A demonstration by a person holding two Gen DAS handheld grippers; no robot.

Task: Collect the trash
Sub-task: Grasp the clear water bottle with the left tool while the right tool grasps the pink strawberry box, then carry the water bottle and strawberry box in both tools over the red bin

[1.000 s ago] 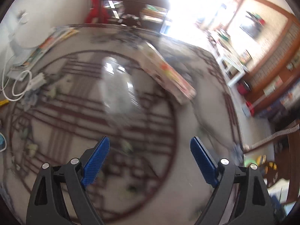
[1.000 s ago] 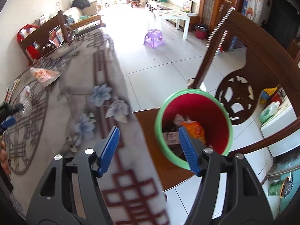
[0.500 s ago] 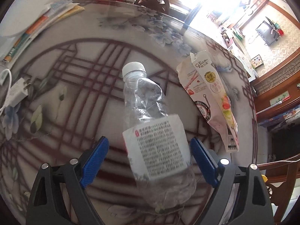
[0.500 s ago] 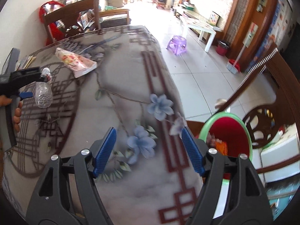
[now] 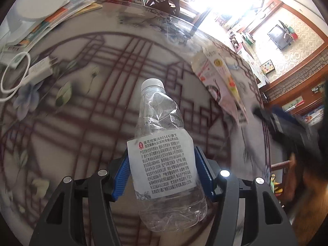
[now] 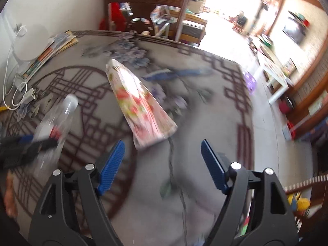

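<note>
My left gripper (image 5: 162, 174) is shut on a crumpled clear plastic bottle (image 5: 162, 143) with a white cap and a white label, its blue pads pressing the label from both sides. The bottle also shows blurred in the right wrist view (image 6: 55, 121), held by the left gripper at the left edge. A flattened snack carton (image 6: 141, 104) with red and yellow print lies on the table; it also shows in the left wrist view (image 5: 221, 82). My right gripper (image 6: 163, 164) is open and empty, just short of the carton's near end.
The table (image 6: 205, 123) has a grey cloth with a dark red lattice pattern. Books (image 5: 61, 18) and a white charger with cable (image 5: 30, 69) lie at the far left. A wooden chair (image 6: 147, 6) stands behind the table.
My left gripper has closed its pads on the bottle. My right gripper has swung left from the red bin toward the snack carton.
</note>
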